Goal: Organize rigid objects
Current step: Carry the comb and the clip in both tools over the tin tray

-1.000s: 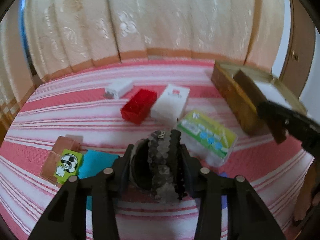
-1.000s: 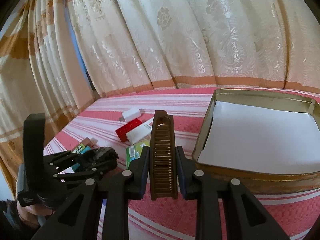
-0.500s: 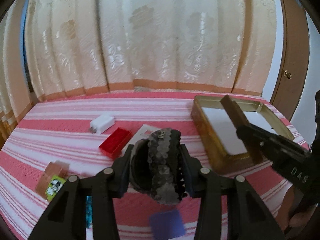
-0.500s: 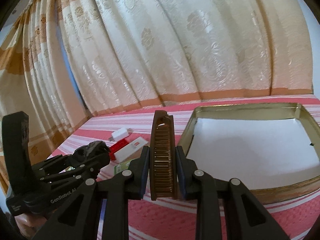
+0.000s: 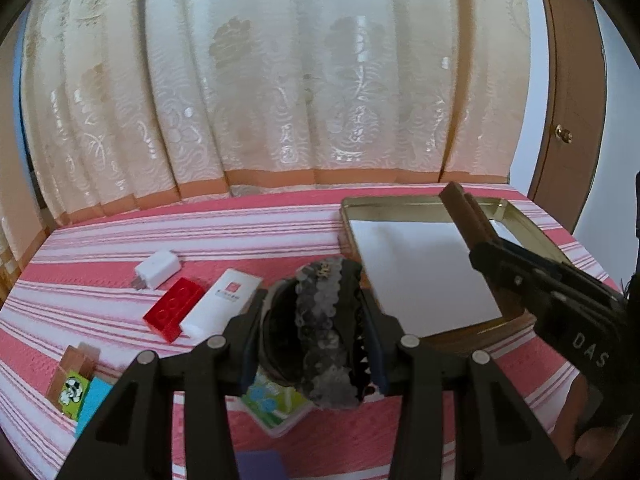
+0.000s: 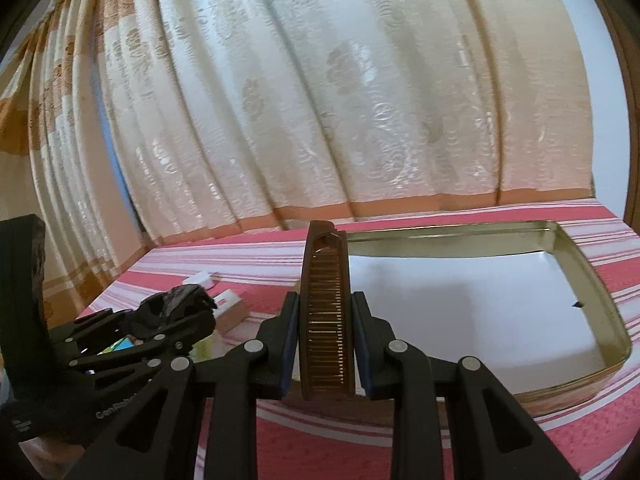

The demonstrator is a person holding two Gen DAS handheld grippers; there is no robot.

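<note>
Pinching a stiff, light brown plastic comb [image 6: 327,312] mid-length, the right gripper [image 6: 326,344] hovers by the gold tin tray [image 6: 600,276]; left gripper [image 5: 312,340] clamps a black sequinned hair claw [image 5: 320,332], bulky, likely slippery.

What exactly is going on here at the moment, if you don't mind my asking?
A person is tidying small items off a striped cloth with two handheld grippers. The right gripper is shut on a brown comb, held over the near edge of an open tin. The left gripper is shut on a black sequinned hair clip. A red brick, white boxes and cards lie on the cloth.
</note>
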